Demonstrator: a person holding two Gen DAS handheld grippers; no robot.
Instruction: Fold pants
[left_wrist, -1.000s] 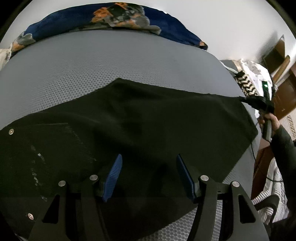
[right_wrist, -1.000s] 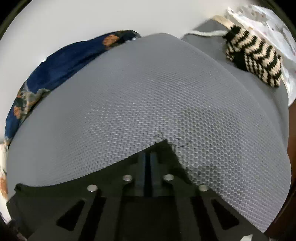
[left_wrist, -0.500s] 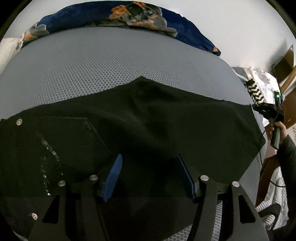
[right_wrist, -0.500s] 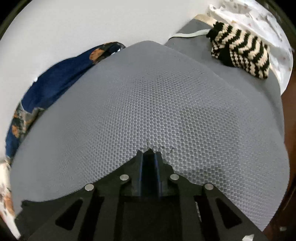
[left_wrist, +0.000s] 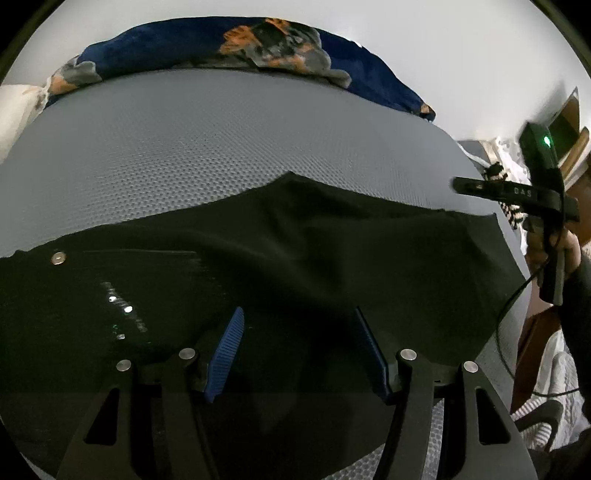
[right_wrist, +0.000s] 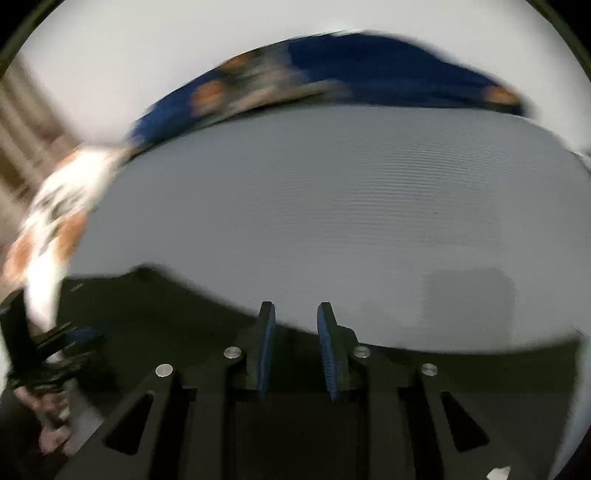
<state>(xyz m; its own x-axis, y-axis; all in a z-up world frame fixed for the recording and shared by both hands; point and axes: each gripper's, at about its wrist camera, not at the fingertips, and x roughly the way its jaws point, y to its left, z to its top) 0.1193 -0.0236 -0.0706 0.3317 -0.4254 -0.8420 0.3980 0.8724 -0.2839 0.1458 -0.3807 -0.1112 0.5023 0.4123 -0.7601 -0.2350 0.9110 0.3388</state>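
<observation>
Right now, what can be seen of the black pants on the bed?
The black pants lie spread flat across the grey honeycomb-textured mattress, dark matte fabric with soft wrinkles. A metal stud and a patch pocket with small shiny specks show at the waist end on the left. The far edge rises to a peak. The left gripper hovers open above them; the right gripper, open, sits at their edge, its view blurred.

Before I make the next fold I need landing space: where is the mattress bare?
Bare grey mattress runs between the black pants and the blue floral blanket along the wall. The near side is crowded: pants cover it, left gripper above them, right gripper at their far corner.
</observation>
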